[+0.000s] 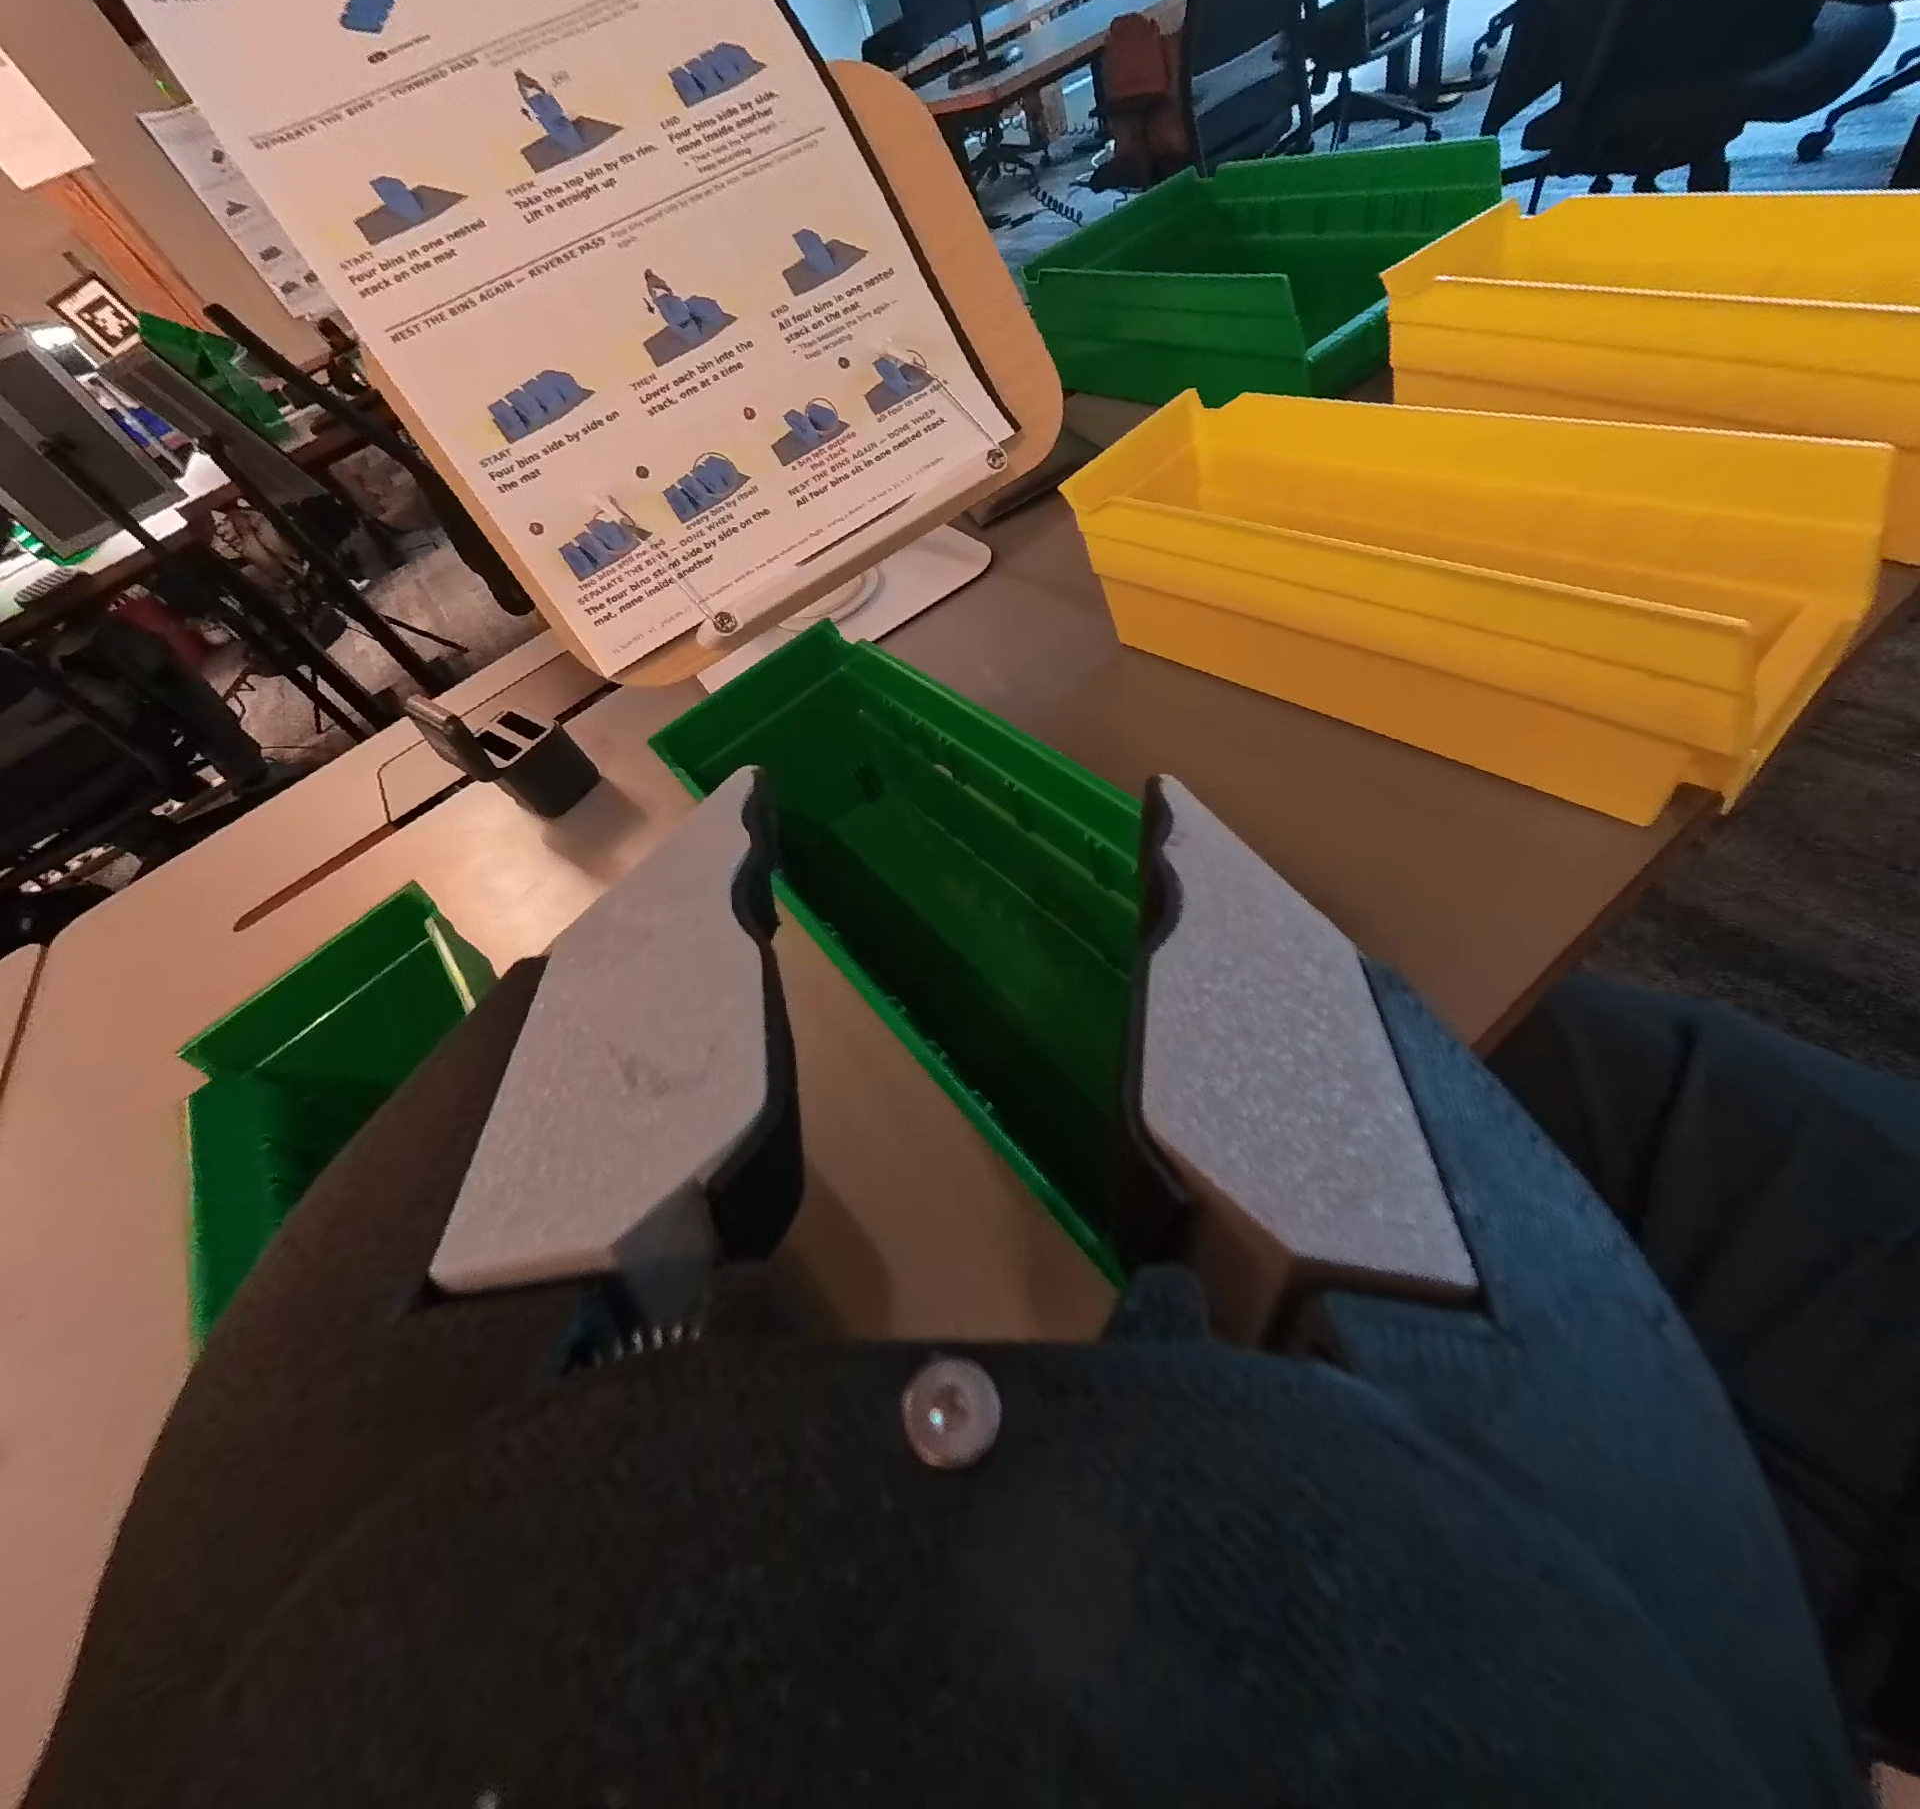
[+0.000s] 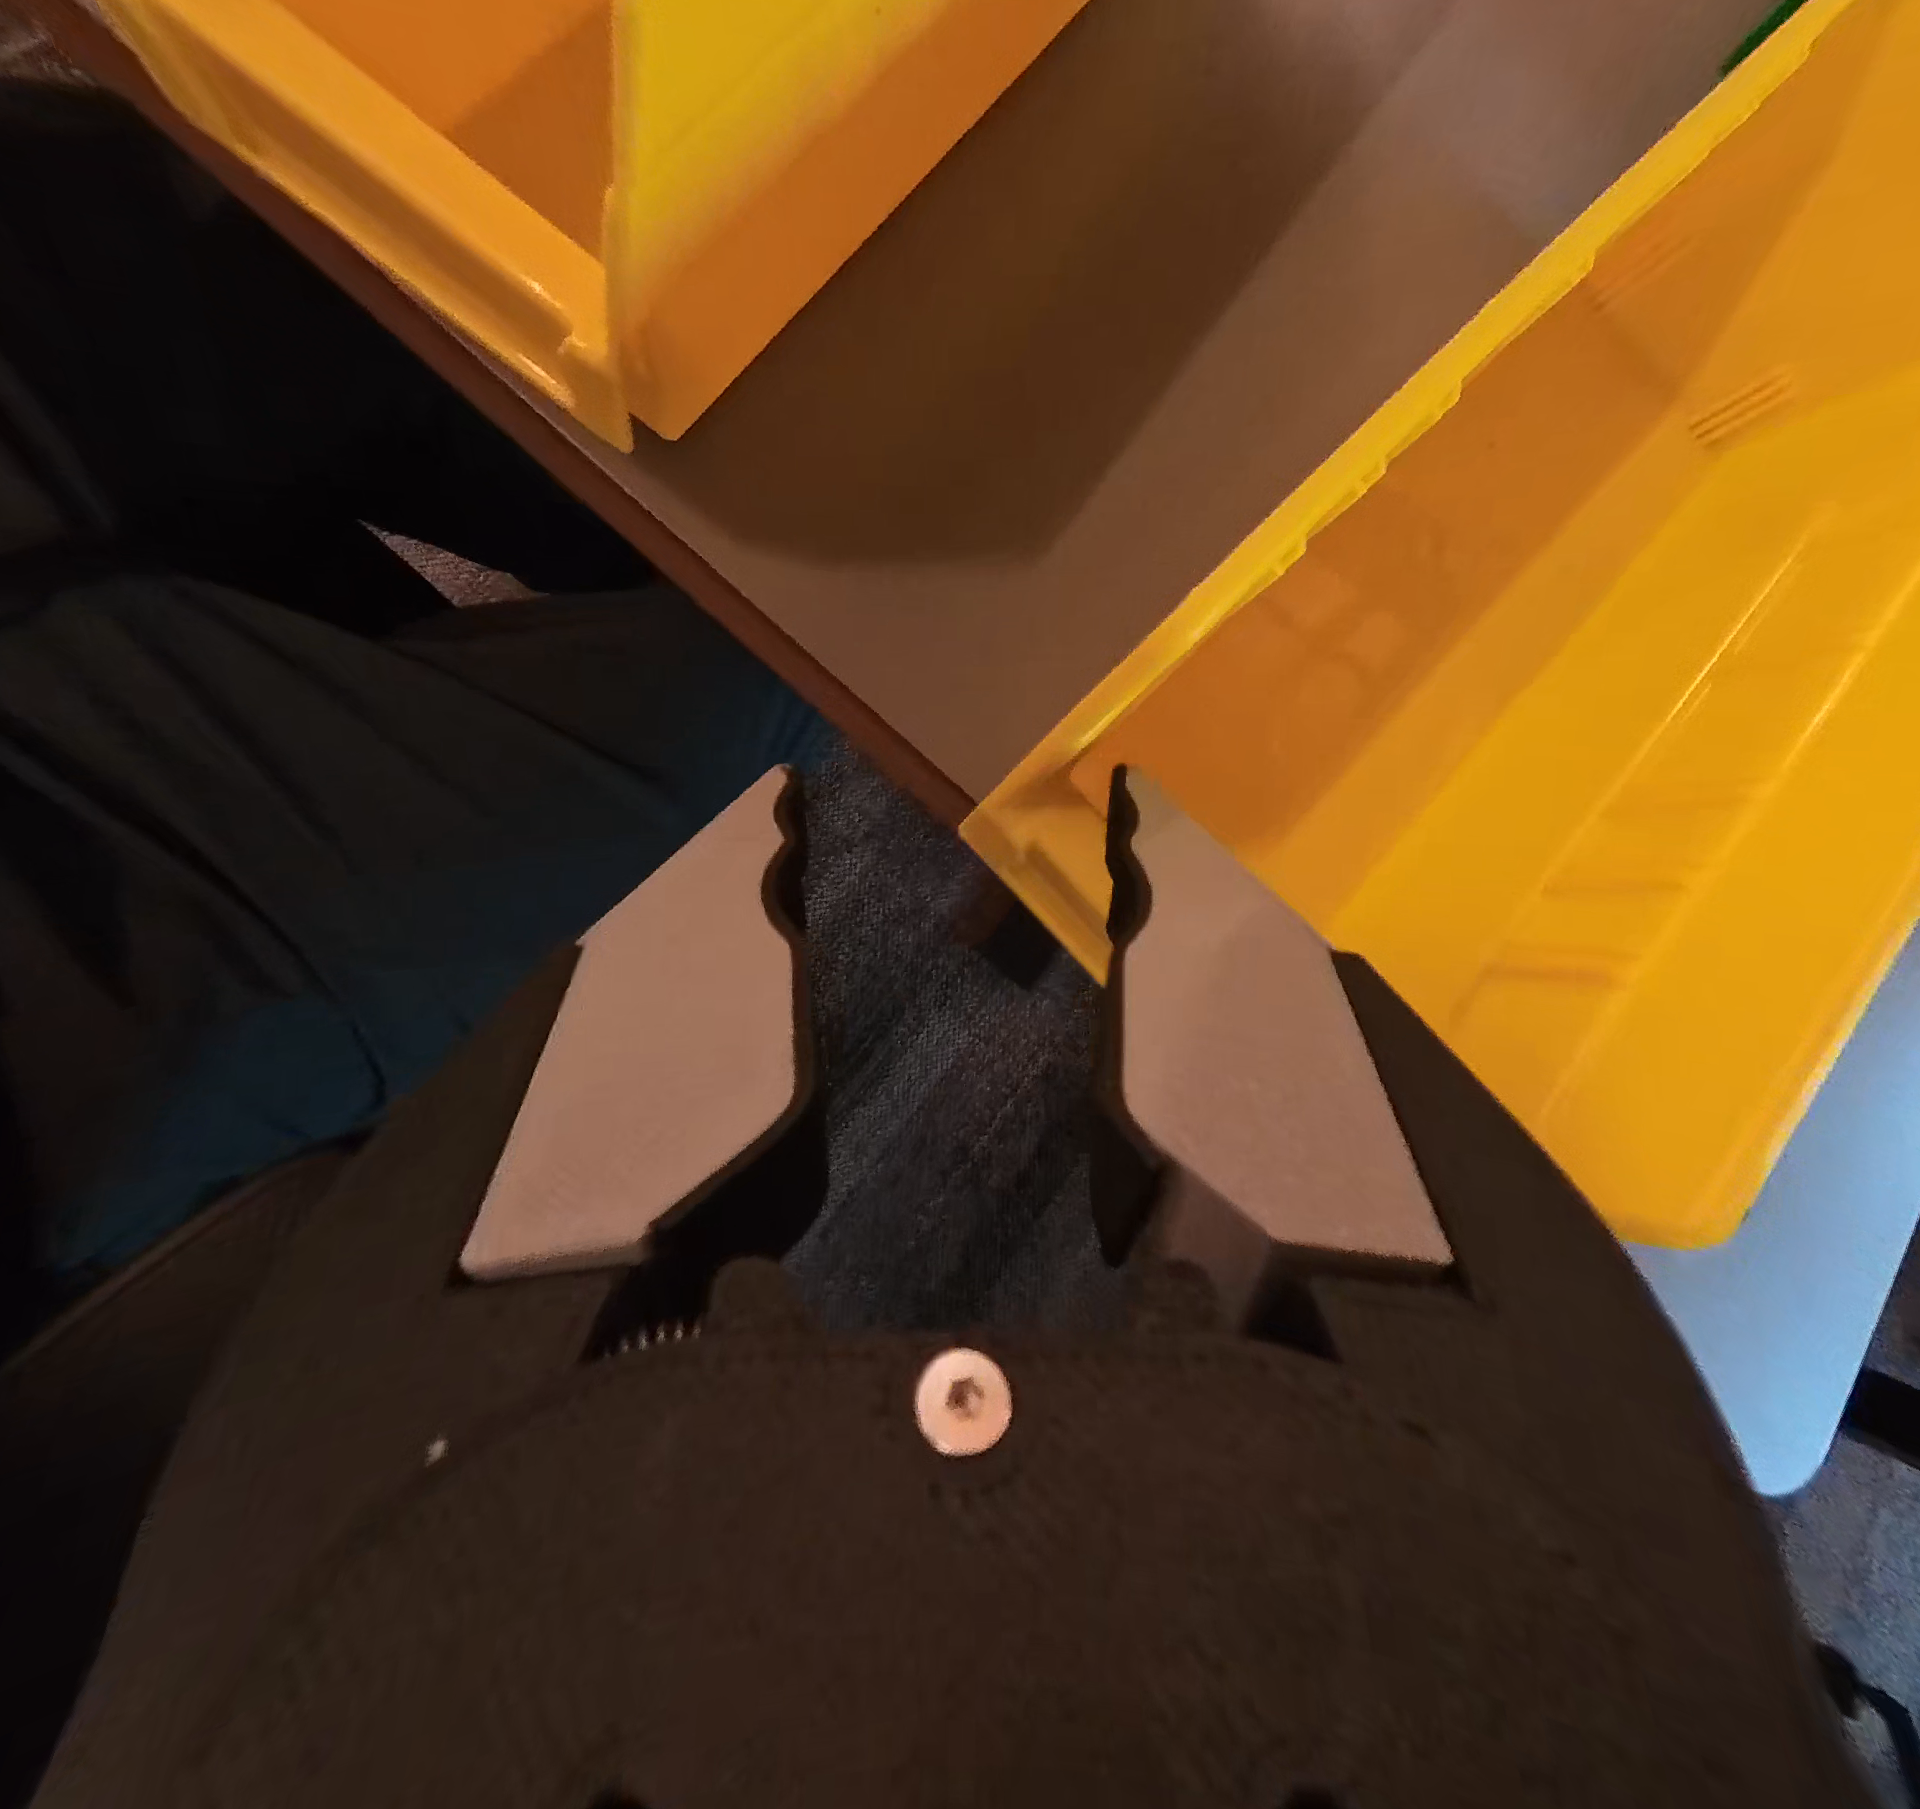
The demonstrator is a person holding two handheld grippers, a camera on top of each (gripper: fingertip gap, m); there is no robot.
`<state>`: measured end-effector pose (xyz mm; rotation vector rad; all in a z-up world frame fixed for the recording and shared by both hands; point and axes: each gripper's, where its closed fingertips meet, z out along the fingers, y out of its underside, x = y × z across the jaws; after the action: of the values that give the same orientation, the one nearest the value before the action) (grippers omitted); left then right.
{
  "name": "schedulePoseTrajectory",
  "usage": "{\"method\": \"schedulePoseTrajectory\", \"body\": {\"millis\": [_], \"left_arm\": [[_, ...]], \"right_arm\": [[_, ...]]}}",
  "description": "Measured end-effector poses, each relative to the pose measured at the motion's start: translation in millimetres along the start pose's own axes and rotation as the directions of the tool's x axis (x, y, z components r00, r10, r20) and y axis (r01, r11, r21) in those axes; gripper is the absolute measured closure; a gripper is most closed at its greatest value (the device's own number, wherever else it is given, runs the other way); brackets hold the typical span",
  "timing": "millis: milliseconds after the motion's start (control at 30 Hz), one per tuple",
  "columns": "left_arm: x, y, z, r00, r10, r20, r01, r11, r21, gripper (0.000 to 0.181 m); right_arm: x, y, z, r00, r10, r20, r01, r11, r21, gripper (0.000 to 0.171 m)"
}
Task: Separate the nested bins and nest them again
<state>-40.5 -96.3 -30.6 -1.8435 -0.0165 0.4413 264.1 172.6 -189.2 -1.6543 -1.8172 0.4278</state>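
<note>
Left gripper (image 1: 951, 824) nearest the lens, lower centre of the left wrist view, jaws wide and nothing between them. It hovers over a green bin (image 1: 935, 824) at frame centre; the bin's near side wall runs up between the fingers, and whether either pad touches it I cannot tell. Lower left of that view: another green bin (image 1: 312, 1063), apart from the first, half hidden by the gripper body. Upper left to centre: an instruction sheet on a stand (image 1: 582, 232), and a small dark holder (image 1: 540, 757) just below it. Right of centre: a yellow bin (image 1: 1455, 596) on the table (image 1: 1299, 803). Upper right: a third green bin (image 1: 1268, 273) and a second yellow bin (image 1: 1683, 325). No bin sits fully inside another that I can see, so the bins look separated; re-nesting is likely the step.

Right wrist view: upper left, a yellow bin (image 2: 436, 97) at the table edge. Centre bottom, right gripper (image 2: 951, 803), jaws wide, empty. The corner of another yellow bin (image 2: 1558, 720) sits between the tips, its right finger over the bin's inside, left finger outside over the floor.

To do it well: straddle one wall squarely, away from the corner, close firmly, lift level, lower straight into the matching bin. A corner grip could let the bin twist.
</note>
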Motion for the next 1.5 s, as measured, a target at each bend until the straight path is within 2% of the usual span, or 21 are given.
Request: {"method": "schedulePoseTrajectory", "body": {"millis": [400,467,567,700,900,967,1000,1067,1233,1300,1400,1500], "left_arm": [[5.2,1.0,3.2,1.000,0.012,-0.007,-0.012,1.000,-0.010,0.113],[4.7,1.4,3.7,1.000,0.013,-0.006,-0.013,1.000,-0.011,0.113],[5.3,2.4,4.8,1.000,0.011,-0.009,-0.011,1.000,-0.014,0.113],[7.4,3.1,5.4,1.000,0.019,-0.012,-0.019,1.000,-0.017,0.113],[5.7,1.7,4.1,1.000,0.013,-0.008,-0.013,1.000,-0.012,0.113],[5.6,1.6,4.3,1.000,0.006,-0.010,-0.007,1.000,-0.013,0.113],[5.6,1.0,4.1,1.000,0.006,-0.011,-0.006,1.000,-0.011,0.113],[4.4,0.5,3.0,1.000,0.004,-0.008,-0.004,1.000,-0.009,0.113],[-1.1,1.7,0.1,1.000,-0.007,0.002,0.007,1.000,-0.007,0.113],[-3.4,1.3,-1.9,1.000,-0.007,0.008,0.007,1.000,-0.005,0.113],[-5.5,-2.1,-5.1,1.000,-0.020,0.008,0.020,1.000,0.011,0.113],[-6.8,-2.7,-6.1,1.000,-0.019,0.011,0.019,1.000,0.013,0.113]], "right_arm": [[11.7,7.8,2.0,0.998,0.041,-0.056,-0.044,0.998,-0.054,0.109],[9.7,-6.6,-9.2,0.997,0.060,-0.054,-0.060,0.998,0.004,0.097],[11.5,-41.1,-40.1,0.991,0.112,-0.070,-0.099,0.980,0.176,0.079],[46.3,-58.5,-78.9,0.931,0.252,-0.264,-0.151,0.925,0.349,0.053],[78.2,-49.6,-95.1,0.831,0.398,-0.389,-0.230,0.882,0.410,0.050],[86.9,-50.0,-101.3,0.785,0.499,-0.368,-0.298,0.824,0.481,0.058],[87.0,-50.5,-102.1,0.777,0.537,-0.329,-0.333,0.794,0.509,0.069],[83.9,-53.3,-97.9,0.780,0.580,-0.233,-0.395,0.746,0.536,0.061],[86.5,-62.4,-80.6,0.772,0.615,-0.163,-0.458,0.715,0.527,0.039],[97.3,-68.0,-79.6,0.754,0.631,-0.185,-0.453,0.702,0.550,0.015],[119.9,-70.6,-75.9,0.711,0.669,-0.218,-0.492,0.695,0.525,0.014],[134.6,-79.9,-65.6,0.713,0.665,-0.221,-0.532,0.719,0.447,0.014]]}}
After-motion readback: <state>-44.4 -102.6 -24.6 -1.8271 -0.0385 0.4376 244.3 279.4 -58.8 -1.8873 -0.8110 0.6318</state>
